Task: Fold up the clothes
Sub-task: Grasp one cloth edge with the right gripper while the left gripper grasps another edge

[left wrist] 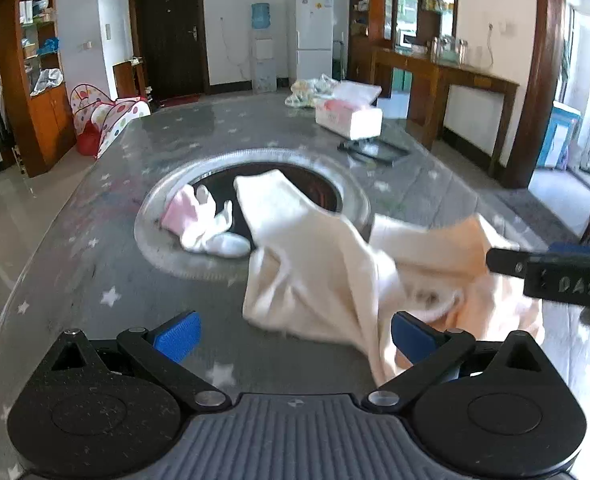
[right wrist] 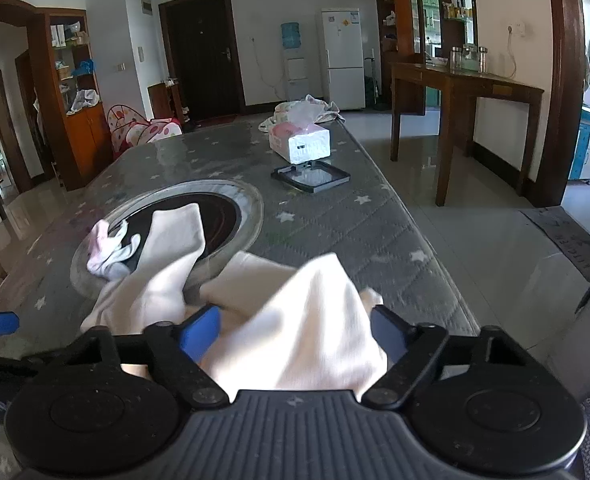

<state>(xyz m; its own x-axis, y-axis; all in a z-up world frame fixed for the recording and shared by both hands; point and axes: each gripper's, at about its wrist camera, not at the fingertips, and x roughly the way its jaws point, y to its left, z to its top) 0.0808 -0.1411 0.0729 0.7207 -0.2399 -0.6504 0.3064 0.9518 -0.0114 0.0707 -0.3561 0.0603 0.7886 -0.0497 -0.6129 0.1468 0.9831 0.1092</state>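
Grey star-printed worktop point(left wrist: 95, 280) fills the foreground of both wrist views. Nearest, the left gripper point(left wrist: 291, 338) has its blue-padded fingers point(left wrist: 177, 334) spread apart, nothing pressed between them, the cream cloth garment point(left wrist: 315, 272) just ahead, its edge draping by the right pad. The right gripper point(right wrist: 295, 330) has a bunched part of that garment between its parted fingers — whether the pads press on it, I cannot tell. Beyond, a pink-and-white small garment point(left wrist: 203, 224) lies on the round silver-rimmed inset point(left wrist: 155, 200); farther off, a white tissue box point(right wrist: 301, 142).
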